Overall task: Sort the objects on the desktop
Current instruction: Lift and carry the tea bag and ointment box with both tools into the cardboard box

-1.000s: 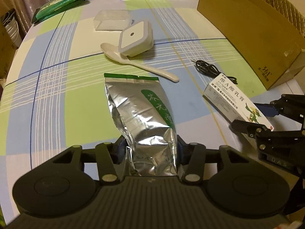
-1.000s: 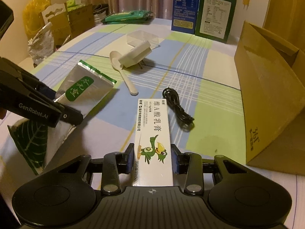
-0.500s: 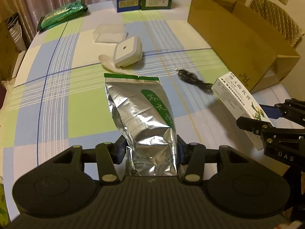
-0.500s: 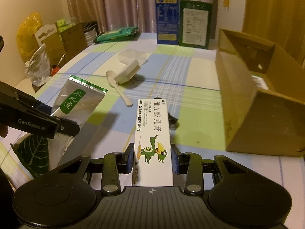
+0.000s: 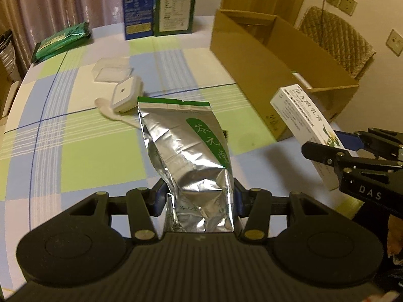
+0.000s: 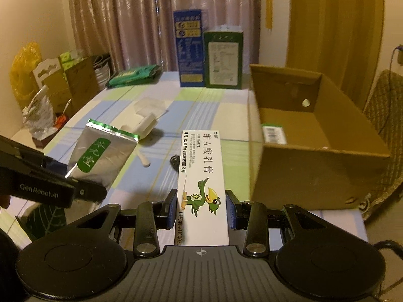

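- Silver foil pouch with green label and green top strip [image 5: 191, 156] clamped at its lower end between the pads of the left gripper [image 5: 199, 198], lifted off the table, standing nearly upright in that view.
- Long white carton with a green cartoon bird print [image 6: 201, 176] pinched between the pads of the right gripper [image 6: 201, 206], also in the air, pointing ahead beside the box.
- Open brown cardboard box [image 6: 327, 166] on the right side of the table; a small white-and-green pack [image 6: 273, 132] lies on its floor.
- Blue, green and white checked tablecloth [image 5: 83, 151] covers the table.
- White square gadget [image 5: 126, 95] resting on a white plastic spoon [image 5: 105, 108]; clear plastic lid [image 5: 112, 71] just behind them.
- Black cable [image 6: 174, 162] mostly hidden behind the carton, probably coiled.
- Tall blue carton [image 6: 189, 47] and green carton [image 6: 224, 58] upright side by side at the far edge.
- Green flat packet [image 5: 63, 40] at the far left corner.
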`<state>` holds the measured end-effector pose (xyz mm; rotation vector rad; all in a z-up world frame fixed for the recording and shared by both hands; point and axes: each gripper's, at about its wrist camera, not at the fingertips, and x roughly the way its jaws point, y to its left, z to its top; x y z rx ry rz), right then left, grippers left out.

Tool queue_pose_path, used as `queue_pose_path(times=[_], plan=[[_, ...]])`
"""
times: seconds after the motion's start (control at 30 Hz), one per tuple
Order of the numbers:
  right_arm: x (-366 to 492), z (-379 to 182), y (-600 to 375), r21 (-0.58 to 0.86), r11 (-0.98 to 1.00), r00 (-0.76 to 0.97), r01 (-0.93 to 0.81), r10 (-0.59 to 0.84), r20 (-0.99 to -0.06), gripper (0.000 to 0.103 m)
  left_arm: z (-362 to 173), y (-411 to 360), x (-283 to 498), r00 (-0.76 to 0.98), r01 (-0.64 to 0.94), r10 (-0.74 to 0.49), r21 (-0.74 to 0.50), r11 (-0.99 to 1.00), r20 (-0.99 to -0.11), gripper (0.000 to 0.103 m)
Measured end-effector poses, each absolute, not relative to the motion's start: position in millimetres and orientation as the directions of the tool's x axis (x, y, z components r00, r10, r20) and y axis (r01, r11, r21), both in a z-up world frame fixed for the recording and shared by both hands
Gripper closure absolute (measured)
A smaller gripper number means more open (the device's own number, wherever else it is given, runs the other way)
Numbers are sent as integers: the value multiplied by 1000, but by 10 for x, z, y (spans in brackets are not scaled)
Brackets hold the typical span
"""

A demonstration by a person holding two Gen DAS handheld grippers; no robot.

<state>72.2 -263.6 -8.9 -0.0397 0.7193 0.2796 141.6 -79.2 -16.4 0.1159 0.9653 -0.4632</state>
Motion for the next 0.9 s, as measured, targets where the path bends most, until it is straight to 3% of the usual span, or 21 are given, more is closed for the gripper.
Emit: queue_pose_path(times=[0.9], plan=[[645, 342, -3289, 66, 984, 791, -164, 171, -588, 68, 245, -1563, 1394, 486, 529, -415, -119, 840, -769, 58]])
